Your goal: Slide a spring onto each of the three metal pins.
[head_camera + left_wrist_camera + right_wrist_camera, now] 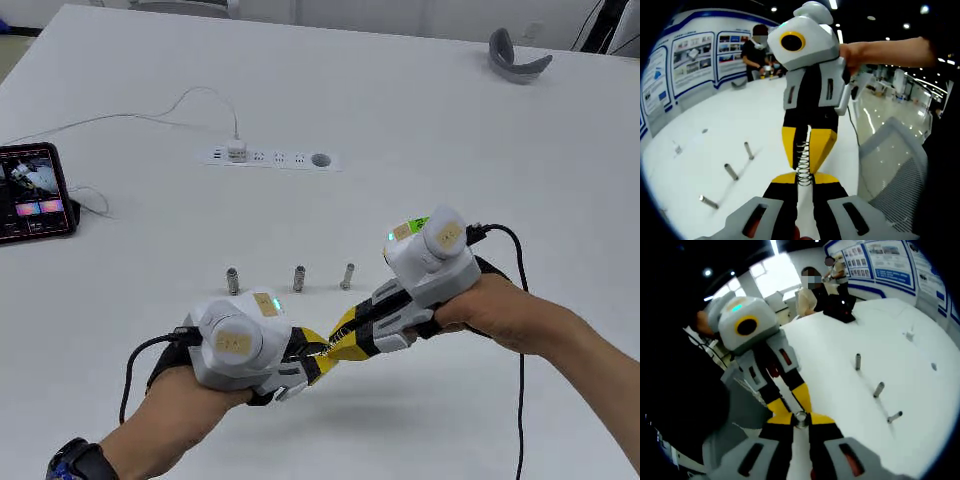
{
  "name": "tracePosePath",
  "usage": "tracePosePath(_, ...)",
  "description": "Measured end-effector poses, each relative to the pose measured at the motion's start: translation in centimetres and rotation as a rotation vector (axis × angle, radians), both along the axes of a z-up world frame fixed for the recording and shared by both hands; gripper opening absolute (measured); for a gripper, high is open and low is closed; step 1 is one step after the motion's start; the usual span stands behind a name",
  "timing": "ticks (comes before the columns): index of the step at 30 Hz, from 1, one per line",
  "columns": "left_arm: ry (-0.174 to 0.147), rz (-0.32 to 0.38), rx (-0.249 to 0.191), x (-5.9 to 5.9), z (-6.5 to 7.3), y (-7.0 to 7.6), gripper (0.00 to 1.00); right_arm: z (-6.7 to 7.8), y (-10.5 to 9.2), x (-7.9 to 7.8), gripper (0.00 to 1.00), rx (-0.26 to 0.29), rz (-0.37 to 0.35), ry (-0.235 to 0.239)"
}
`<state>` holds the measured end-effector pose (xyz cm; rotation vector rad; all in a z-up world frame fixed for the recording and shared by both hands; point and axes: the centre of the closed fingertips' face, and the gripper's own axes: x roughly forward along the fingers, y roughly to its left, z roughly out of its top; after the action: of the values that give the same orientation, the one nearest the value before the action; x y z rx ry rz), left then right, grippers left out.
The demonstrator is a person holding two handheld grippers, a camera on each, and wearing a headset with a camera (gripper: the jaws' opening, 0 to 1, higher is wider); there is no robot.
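Three short metal pins stand upright in a row on the white table: left pin (233, 281), middle pin (299, 279), right pin (347, 276). All three are bare. Nearer to me the two grippers meet tip to tip above the table. A thin wire spring (330, 347) (803, 160) bridges them. My left gripper (316, 360) (804, 179) is shut on one end of the spring. My right gripper (347, 336) (799, 420) is shut on the other end (799, 416). The pins (731, 171) (879, 389) lie beyond and to the side of both gripper tips.
A white power strip (270, 157) with a plugged-in cable lies beyond the pins. A tablet (35, 192) sits at the left edge and a grey curved band (518, 58) at the far right. A mesh chair (900, 165) stands off the table edge.
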<state>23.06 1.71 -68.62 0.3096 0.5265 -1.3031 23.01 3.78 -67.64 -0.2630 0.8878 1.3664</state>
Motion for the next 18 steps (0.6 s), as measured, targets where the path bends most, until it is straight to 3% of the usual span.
tracePosePath(6,-0.004,-0.013,0.004,-0.19,-0.23,-0.02,0.10,-0.18,-0.09,-0.25,0.13,0.000,0.011,0.004)
tracePosePath(9,0.026,-0.010,-0.004,-0.27,-0.39,-0.07,0.10,-0.25,-0.10,-0.32,0.12,0.000,0.009,0.003)
tracePosePath(14,0.004,-0.015,0.004,-0.26,-0.47,-0.13,0.11,-0.33,-0.18,-0.19,0.12,0.000,0.002,-0.003)
tracePosePath(18,0.019,0.003,-0.005,-0.10,-0.52,-0.13,0.17,-0.35,-0.52,0.29,0.12,-0.007,-0.018,-0.005)
